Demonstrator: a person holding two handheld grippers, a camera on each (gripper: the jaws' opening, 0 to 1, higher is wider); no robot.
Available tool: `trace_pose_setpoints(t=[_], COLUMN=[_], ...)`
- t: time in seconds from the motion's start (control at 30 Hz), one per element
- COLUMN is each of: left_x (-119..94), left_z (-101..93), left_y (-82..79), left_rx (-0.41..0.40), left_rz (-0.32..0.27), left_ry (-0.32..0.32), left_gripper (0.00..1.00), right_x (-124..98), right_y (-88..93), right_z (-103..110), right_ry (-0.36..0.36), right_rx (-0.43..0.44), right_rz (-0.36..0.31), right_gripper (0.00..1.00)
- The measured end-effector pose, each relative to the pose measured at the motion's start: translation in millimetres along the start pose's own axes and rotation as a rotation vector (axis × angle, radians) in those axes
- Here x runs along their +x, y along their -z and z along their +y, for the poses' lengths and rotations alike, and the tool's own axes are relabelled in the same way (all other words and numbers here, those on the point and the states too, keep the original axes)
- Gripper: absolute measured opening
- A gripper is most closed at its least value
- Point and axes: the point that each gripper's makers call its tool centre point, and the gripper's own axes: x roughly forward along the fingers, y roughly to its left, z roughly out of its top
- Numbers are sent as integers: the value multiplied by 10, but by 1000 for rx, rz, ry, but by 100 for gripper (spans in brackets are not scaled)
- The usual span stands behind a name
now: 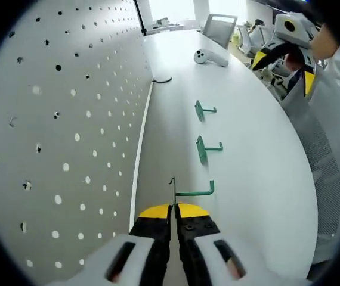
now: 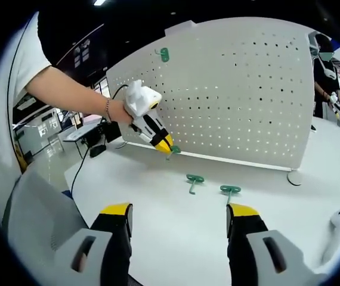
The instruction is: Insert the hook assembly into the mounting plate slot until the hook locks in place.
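The left hand-held gripper point(image 1: 174, 223), jaws pressed together, pinches a green hook point(image 1: 189, 192) by its plate; the shank runs crosswise. The pegboard point(image 1: 68, 119) stands just to its left. The right hand-held gripper point(image 2: 179, 217) hangs spread, farther off.

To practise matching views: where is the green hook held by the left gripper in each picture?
Left gripper view: held green hook at bottom centre, just above the shut jaws.
Right gripper view: left of centre, at the left gripper tip.
Shared landmark: white pegboard.
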Motion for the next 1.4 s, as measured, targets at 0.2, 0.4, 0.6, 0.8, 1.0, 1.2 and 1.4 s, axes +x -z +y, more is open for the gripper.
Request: trace_pose_setpoints(t=[0.2,0.4,0.6,0.8,1.0,1.2,1.4], left_x=[-69,-173,-286,-390,-469,-592,-735], left_z=[-4,-1,-9,-45,-105,-123,-147], left_y=[-50,-140,-258,-342,-394,-466,-526], left_rx=[-28,-52,-87,-99,-114,-135,-162], left_rz=[-30,-75,-149,-198,-235,-289,-336], left_ry=[-15,-37,-58,-80,-95,-115,-145], left_gripper=[3,3,3,3,3,3,3], right_x=[-3,-3,-6,-12,-13,-17,-25], right_y=[-10,-18,-30,-46,-61,-73,-94], right_z=[-8,-9,-9,-11,-1,-9,-12], right_ry=[3,1,1,3,0,1,2], right_rx=[-4,-5,-6,-3,-7,-5,2], right_rz=[-6,-13,-19,-24,-29,-35,-45], right_gripper=[64,64,63,63,63,63,63])
